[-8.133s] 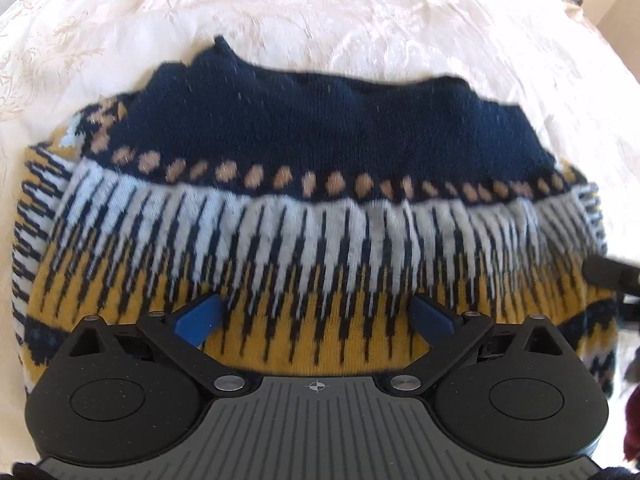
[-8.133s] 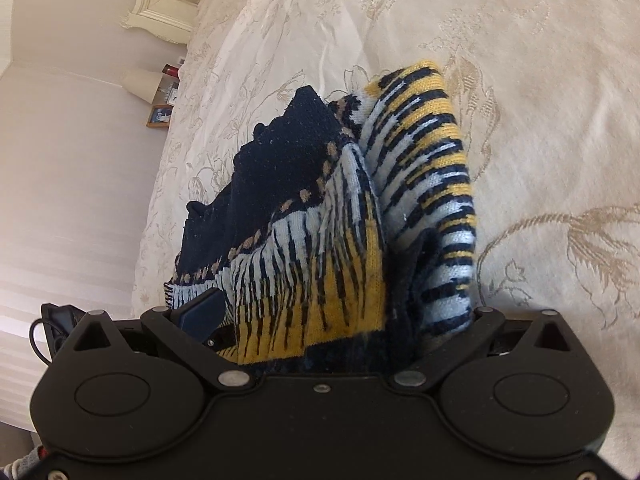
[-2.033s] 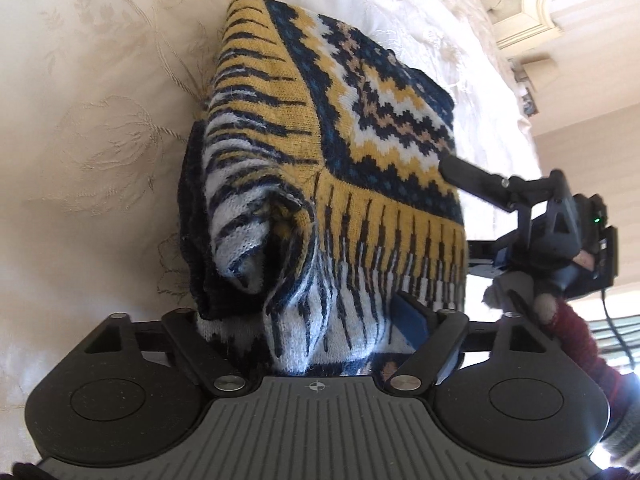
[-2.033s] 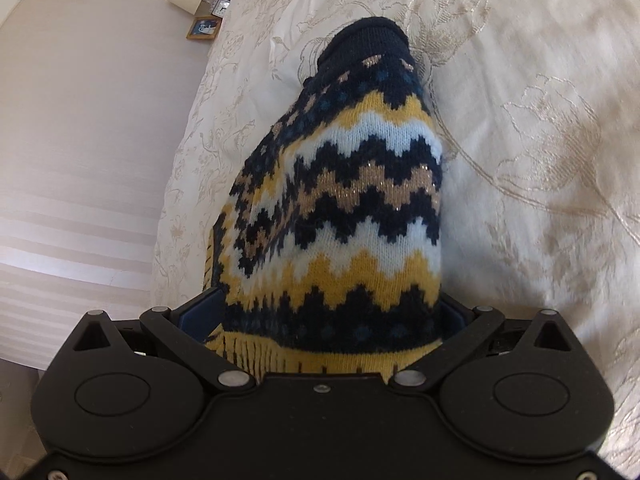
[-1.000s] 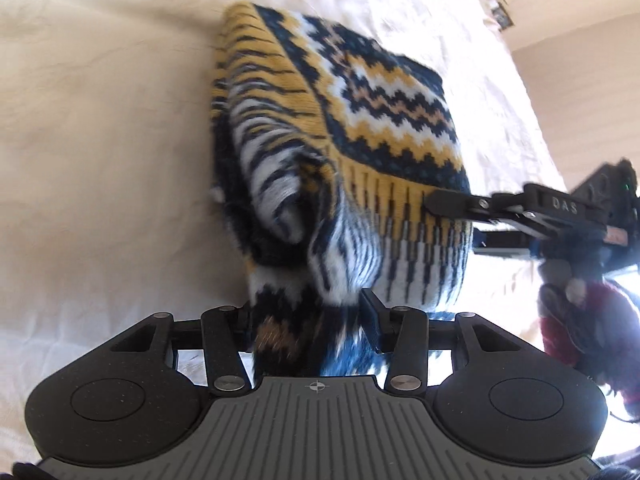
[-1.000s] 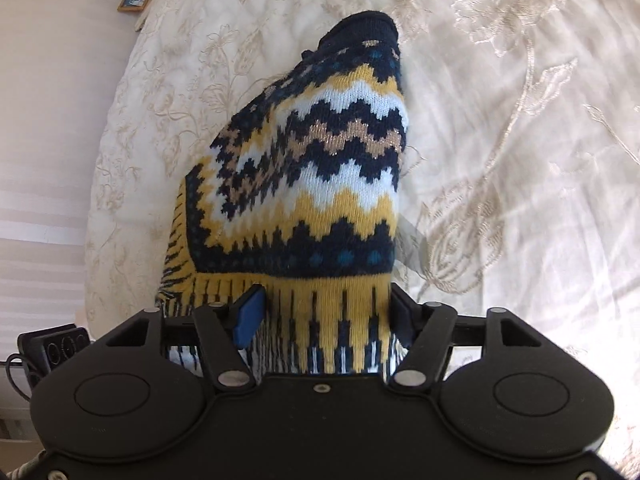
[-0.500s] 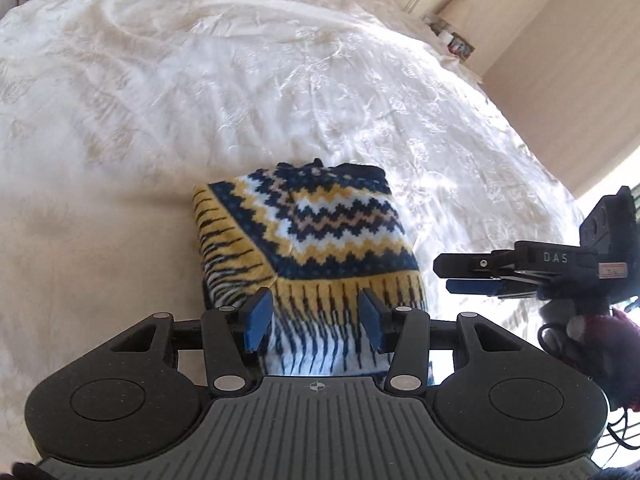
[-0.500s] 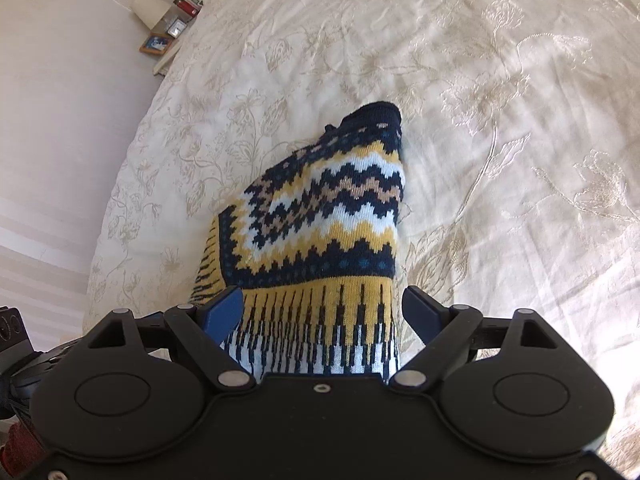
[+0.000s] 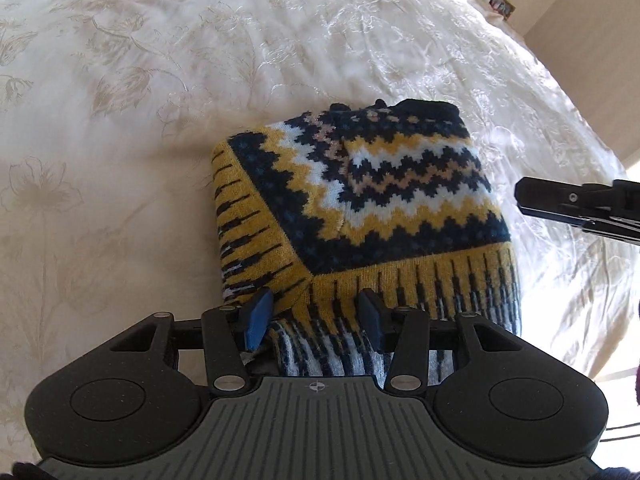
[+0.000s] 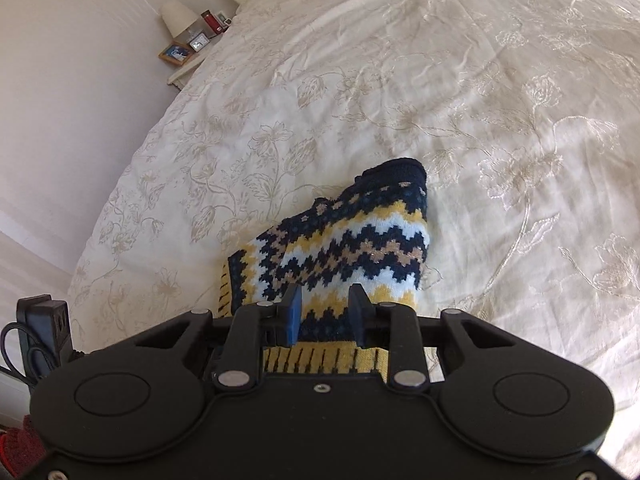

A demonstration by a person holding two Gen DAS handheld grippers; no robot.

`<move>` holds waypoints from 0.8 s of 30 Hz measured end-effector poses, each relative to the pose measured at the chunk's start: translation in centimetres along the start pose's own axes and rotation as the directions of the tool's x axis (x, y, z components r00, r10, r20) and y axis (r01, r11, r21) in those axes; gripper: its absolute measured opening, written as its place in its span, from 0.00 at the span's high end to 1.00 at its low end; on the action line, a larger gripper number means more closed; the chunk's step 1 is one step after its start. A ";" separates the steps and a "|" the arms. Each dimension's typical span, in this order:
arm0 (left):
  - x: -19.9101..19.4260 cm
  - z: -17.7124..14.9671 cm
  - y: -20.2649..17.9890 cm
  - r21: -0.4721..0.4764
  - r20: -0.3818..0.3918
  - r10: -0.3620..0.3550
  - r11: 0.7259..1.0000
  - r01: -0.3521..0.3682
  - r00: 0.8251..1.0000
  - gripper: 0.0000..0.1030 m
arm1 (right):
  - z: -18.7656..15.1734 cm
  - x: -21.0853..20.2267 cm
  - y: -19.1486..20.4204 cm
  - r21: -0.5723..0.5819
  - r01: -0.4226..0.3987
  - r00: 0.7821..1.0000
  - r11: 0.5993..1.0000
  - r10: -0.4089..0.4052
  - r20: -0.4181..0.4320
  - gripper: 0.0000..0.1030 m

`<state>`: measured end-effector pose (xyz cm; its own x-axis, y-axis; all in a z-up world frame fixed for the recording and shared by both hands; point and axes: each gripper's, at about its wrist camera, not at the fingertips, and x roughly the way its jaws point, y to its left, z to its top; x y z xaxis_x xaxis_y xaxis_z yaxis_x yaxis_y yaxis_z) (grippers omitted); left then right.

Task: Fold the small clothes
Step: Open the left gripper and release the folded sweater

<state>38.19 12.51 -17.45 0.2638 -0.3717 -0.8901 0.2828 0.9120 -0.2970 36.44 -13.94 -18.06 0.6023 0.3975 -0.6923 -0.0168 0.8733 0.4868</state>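
**Sweater folded on bedspread, both grippers free of it**

Left wrist view: The sweater (image 9: 360, 216) lies folded into a compact block on the cream embroidered bedspread (image 9: 120, 100). Its top face shows navy, yellow, white and tan zigzag bands; a yellow band with dark vertical dashes runs along the near and left edges, and a navy ribbed edge sits at the far side. The left gripper (image 9: 316, 316) stands over the near edge of the bundle. Its fingers are parted to a moderate gap, with knit visible between and beneath them; neither blue pad (image 9: 258, 316) can be seen pressing the fabric, and nothing is held. The right gripper (image 9: 576, 206) enters from the right edge, just off the sweater's right side and apart from it. It is seen side-on, so its opening cannot be judged in this view.

Right wrist view: The sweater (image 10: 352, 248) lies on the bedspread (image 10: 480, 100) directly ahead of and below the right gripper (image 10: 324, 312). The fingers stand a small gap apart with only the zigzag pattern showing behind; they grasp nothing. A bedside shelf (image 10: 188, 64) at the upper left carries a lamp (image 10: 178, 18) and a framed picture (image 10: 176, 53).
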 end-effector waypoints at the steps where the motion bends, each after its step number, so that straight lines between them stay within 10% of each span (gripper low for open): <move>1: 0.0 0.1 -0.1 0.006 -0.003 -0.002 1.000 0.002 1.000 0.56 | 0.1 0.6 0.3 -0.012 0.007 1.000 1.000 -0.007 -0.005 0.63; 11: 0.7 -0.2 -0.5 0.075 0.009 -0.014 0.997 0.013 1.000 0.51 | -0.5 7.6 -2.3 0.088 0.122 0.984 0.989 -0.108 -0.141 0.64; 17: -0.2 -0.5 -1.7 0.102 0.047 -0.057 0.993 0.052 0.997 0.26 | -1.2 4.5 -0.2 0.009 0.057 0.996 0.998 -0.057 -0.064 0.13; 24: -4.2 -2.7 -3.1 0.021 0.192 0.093 0.995 -0.099 0.977 0.12 | -3.8 -0.6 0.8 -0.041 0.090 0.995 0.995 -0.088 0.052 0.00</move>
<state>33.68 11.70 -13.76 0.4609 -0.3112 -0.8311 0.2749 0.9405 -0.1997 33.05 -12.43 -19.26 0.6418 0.3043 -0.7040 0.0049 0.9163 0.4005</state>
